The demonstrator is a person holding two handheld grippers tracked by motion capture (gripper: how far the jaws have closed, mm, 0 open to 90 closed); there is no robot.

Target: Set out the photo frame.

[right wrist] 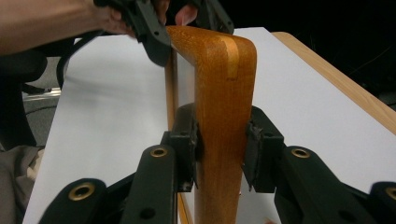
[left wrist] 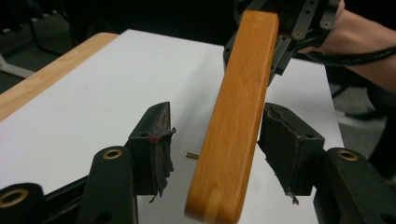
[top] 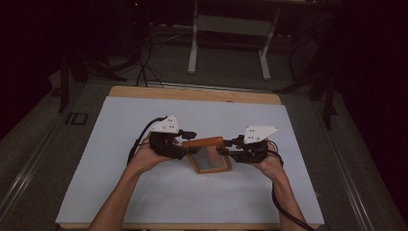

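Note:
An orange-brown wooden box stands open at the middle of the white sheet, its base (top: 210, 162) lying flat and its lid (top: 204, 142) raised on edge. My right gripper (top: 226, 147) is shut on the lid's right end; in the right gripper view both pads (right wrist: 187, 140) press the wood (right wrist: 224, 88). My left gripper (top: 185, 143) is at the lid's left end. In the left gripper view the lid's edge (left wrist: 238, 107) runs between the jaws of my left gripper (left wrist: 215, 135). The jaws stand open, and the left pad (left wrist: 156, 135) is clear of the wood.
A white sheet (top: 144, 187) covers the wooden table (top: 192, 93), with bare room on all sides of the box. Beyond the far edge, on the dark floor, are a white metal stand (top: 231, 29) and black cables (top: 144, 72).

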